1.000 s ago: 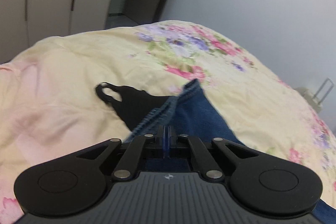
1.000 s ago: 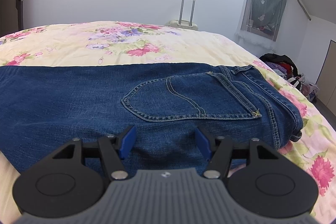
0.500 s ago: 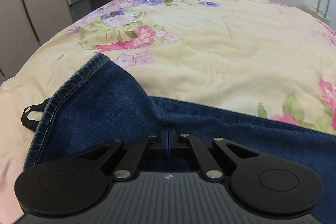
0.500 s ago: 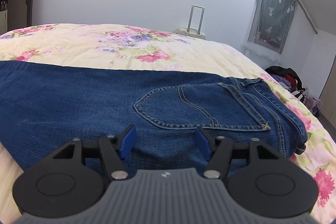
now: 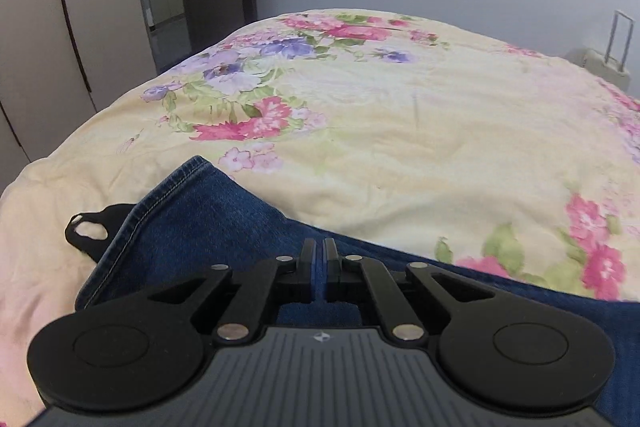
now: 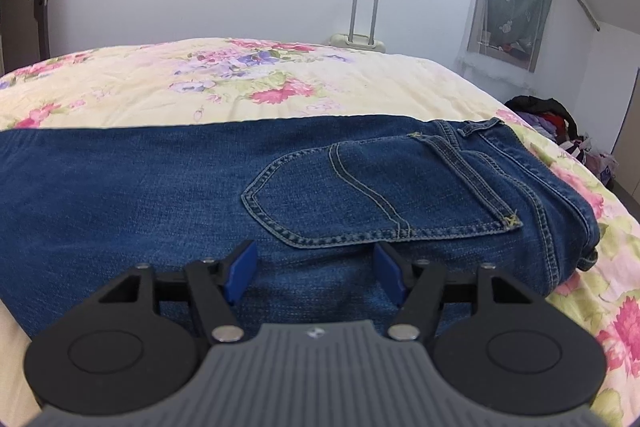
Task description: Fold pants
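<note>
Blue jeans (image 6: 160, 187) lie flat across the floral bedspread, folded lengthwise, back pocket (image 6: 376, 199) up, waistband at the right. My right gripper (image 6: 316, 263) is open and empty, its blue pads just above the denim below the pocket. In the left wrist view the leg end of the jeans (image 5: 192, 223) lies with its hem at the left. My left gripper (image 5: 319, 255) has its jaws almost together with a thin gap, right over the denim edge; whether it pinches cloth is unclear.
A floral yellow bedspread (image 5: 400, 131) covers the bed. A black garment (image 5: 90, 227) lies by the jeans hem. A suitcase (image 6: 360, 35) stands behind the bed. A pile of clothes (image 6: 552, 119) lies at the right. Wardrobe doors (image 5: 60, 27) stand at the left.
The left gripper has swung right and lowered the jeans leg end onto the bed; its jaws now show a thin gap. The right gripper has stayed open and shifted slightly left along the jeans.
</note>
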Motion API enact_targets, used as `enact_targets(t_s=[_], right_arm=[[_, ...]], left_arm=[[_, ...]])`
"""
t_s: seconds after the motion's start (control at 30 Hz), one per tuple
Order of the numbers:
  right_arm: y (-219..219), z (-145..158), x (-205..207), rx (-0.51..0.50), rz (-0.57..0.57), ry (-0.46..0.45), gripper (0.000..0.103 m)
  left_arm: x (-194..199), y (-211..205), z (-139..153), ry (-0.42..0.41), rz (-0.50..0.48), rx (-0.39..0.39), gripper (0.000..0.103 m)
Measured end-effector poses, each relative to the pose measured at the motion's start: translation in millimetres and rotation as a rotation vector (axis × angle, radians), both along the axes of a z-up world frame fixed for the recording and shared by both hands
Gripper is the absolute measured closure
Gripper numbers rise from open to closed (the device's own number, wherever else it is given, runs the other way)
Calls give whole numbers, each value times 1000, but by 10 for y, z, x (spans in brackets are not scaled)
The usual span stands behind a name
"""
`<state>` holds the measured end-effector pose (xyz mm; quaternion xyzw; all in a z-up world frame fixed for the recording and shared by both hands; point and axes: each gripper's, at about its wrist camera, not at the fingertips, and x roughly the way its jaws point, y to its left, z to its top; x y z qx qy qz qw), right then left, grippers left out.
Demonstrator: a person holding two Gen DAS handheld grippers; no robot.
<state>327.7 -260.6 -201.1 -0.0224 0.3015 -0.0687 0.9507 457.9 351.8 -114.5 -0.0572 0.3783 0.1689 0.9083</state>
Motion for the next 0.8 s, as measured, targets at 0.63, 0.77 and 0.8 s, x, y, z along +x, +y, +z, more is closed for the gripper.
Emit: enact_targets(t_s=[0.63,0.77,0.8], right_arm=[[646,104,-853,82,-57,105,59],[444,106,-729,208,-109,151,99],[467,203,-795,193,-104,116,100]], left_arm=[[-1430,-956,310,115,-280,70,94],[-1624,-843,447,111,-257,96,94],[-1671,-797,476,107,-245,92,94]])
